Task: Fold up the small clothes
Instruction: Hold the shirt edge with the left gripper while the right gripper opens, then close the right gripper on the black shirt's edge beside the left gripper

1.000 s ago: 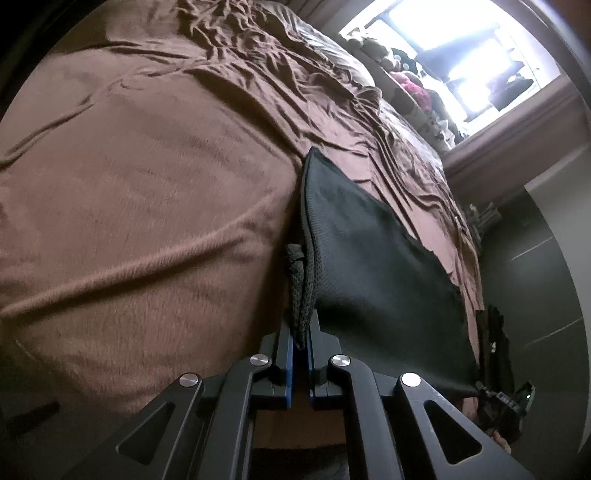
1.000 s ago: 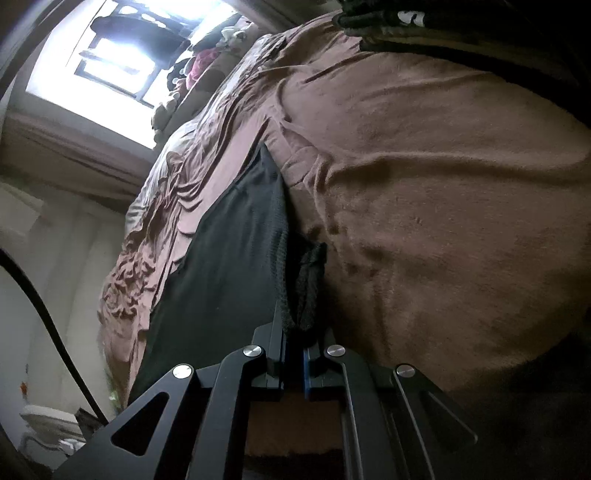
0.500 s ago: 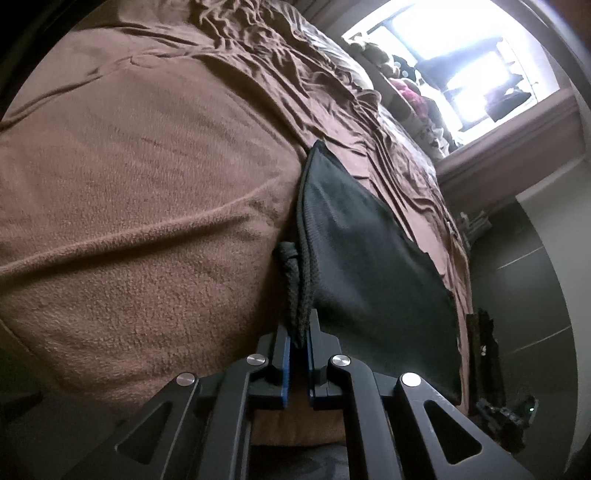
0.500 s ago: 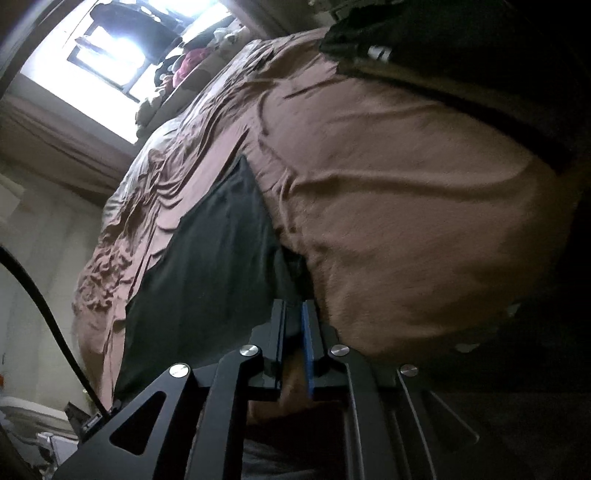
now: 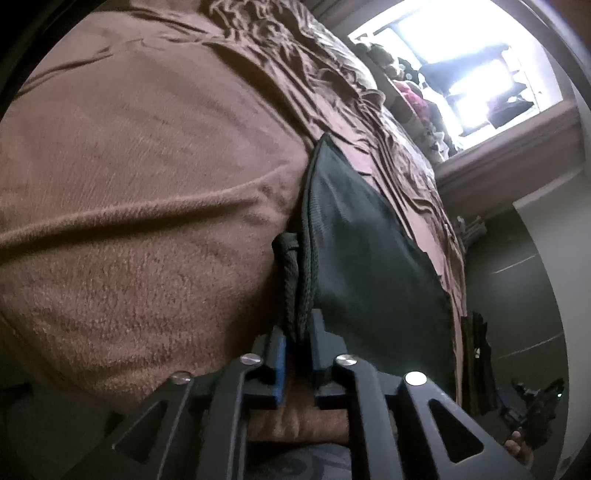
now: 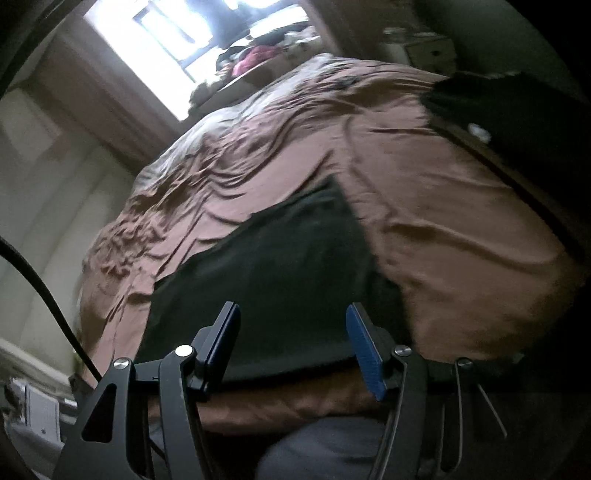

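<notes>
Lying between the right gripper's (image 6: 293, 334) just-opened jaws — dark garment (image 6: 280, 273).

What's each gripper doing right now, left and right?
Left gripper: jaws just easing apart, drawcord edge of the black shorts between them; grip unclear.
Right gripper: open, jaws just opened, nothing held.

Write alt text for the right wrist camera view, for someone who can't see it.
The right gripper, jaws open and empty, hangs above a flat black garment on a brown blanket over a bed; a bright window sits behind.
</notes>
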Available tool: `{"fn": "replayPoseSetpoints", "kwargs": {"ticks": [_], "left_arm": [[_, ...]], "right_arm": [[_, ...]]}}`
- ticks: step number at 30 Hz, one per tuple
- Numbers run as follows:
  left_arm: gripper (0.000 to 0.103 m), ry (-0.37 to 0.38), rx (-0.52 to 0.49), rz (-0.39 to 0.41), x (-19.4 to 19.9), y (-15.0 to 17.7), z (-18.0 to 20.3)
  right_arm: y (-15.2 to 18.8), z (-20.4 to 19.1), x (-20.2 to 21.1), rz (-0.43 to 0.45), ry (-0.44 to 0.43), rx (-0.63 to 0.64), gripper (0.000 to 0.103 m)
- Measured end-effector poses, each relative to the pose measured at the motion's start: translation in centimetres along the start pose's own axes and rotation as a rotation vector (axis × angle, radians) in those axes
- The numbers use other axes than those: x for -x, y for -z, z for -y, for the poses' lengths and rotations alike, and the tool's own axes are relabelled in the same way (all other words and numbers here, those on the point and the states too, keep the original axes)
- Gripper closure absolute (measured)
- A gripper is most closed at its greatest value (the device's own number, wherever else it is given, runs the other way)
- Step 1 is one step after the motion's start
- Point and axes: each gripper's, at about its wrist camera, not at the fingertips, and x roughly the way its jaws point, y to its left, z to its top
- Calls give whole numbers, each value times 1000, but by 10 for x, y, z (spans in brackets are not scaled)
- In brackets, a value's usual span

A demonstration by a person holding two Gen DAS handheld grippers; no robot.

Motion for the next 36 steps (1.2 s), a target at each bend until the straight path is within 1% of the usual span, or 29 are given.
{"fn": "replayPoseSetpoints", "kwargs": {"ticks": [2,3,4,7,13,15,17,18,20,23,25,26,27,29,33,36], "left_arm": [[66,4,7,-1,-1,2,-2],[63,9,7,-2,-1,2,-2],[61,14,8,-2,-2,3,-3],[61,24,20,-4,-3,5,-4],[61,22,17,-4,-7,7,-3],[69,25,15,-9,-9,8,-2],[84,20,14,-16,-10,8,-2],[88,18,13,-21,-11,8,-2],[94,13,3,-18,-10,9,0],[97,17,-3,0,-7,10,1],[98,25,6,4,-5,11,1],[98,28,8,6,-4,11,1],[98,35,9,11,-3,11,1],[98,45,12,18,0,11,2],[98,66,29,31,3,11,2],[99,66,44,43,6,11,3]], "right_arm": [[2,-15,-7,-14,-17,34,45],[-2,-16,-11,-19,-21,42,45],[-2,-20,-16,-28,-25,52,45],[-1,-34,-40,-62,-34,91,45],[3,-64,-91,-126,-17,204,45],[7,-74,-109,-149,3,251,45],[12,-84,-125,-167,9,289,45],[12,-89,-131,-175,13,299,46],[17,-96,-147,-203,14,319,55],[23,-100,-165,-240,7,346,63],[27,-103,-174,-258,17,375,63],[30,-103,-177,-266,22,389,66],[33,-103,-180,-275,26,396,68],[37,-103,-188,-309,26,409,76],[43,-105,-191,-331,38,433,78],[44,-109,-190,-371,50,438,82]]}}
